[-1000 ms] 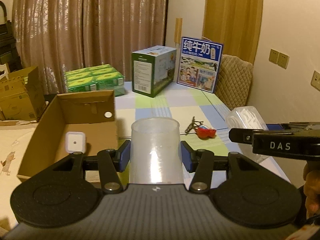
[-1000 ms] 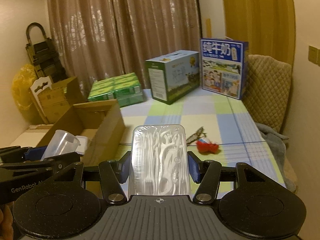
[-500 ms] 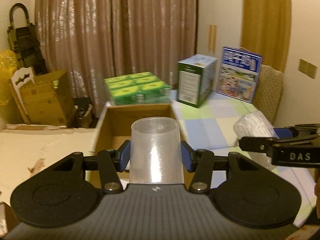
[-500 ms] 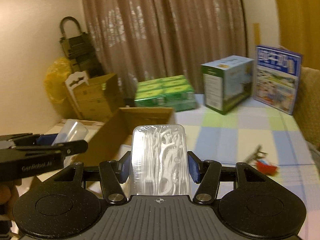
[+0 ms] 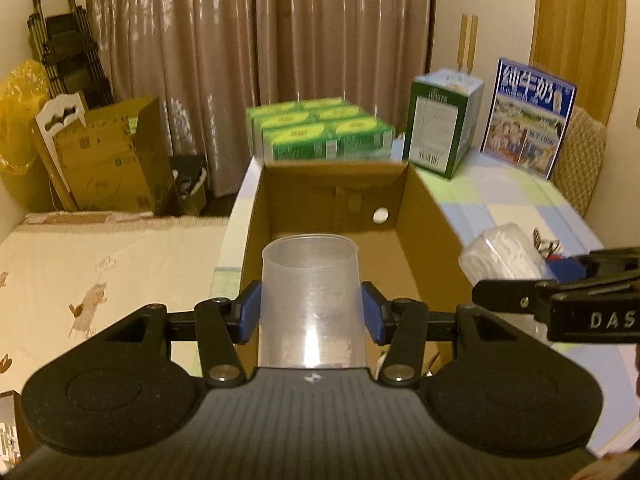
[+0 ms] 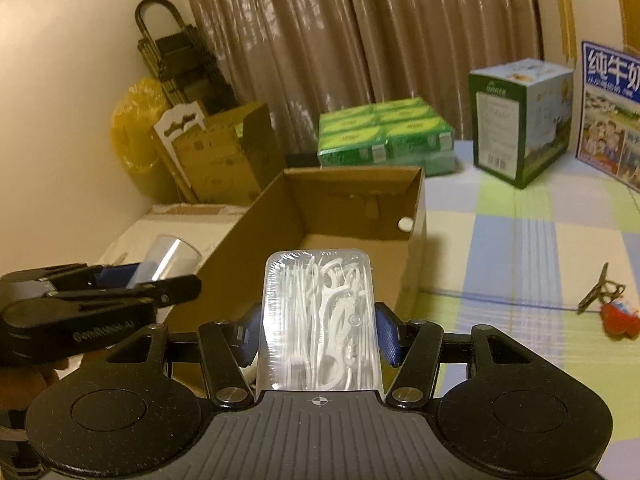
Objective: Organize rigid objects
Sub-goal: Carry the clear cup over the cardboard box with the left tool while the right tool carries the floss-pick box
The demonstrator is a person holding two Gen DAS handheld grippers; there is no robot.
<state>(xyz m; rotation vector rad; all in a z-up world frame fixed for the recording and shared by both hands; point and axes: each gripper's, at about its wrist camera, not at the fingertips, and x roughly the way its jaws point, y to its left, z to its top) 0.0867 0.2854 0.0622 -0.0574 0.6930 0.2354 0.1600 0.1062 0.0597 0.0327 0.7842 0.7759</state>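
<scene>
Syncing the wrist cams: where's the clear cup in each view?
Left wrist: cup at centre, upright, clamped in the left tool, in front of the cardboard box.
Right wrist: cup at left edge, tilted, in the left tool.
Shared landmark: the box, open-topped, with a round hole in its far wall.

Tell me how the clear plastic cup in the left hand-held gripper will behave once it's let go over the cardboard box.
The plastic cup looks thin-walled and empty, so probably light and slightly squeezable. Smooth and round, held tilted over the cardboard box, it may tip and roll on landing.
</scene>
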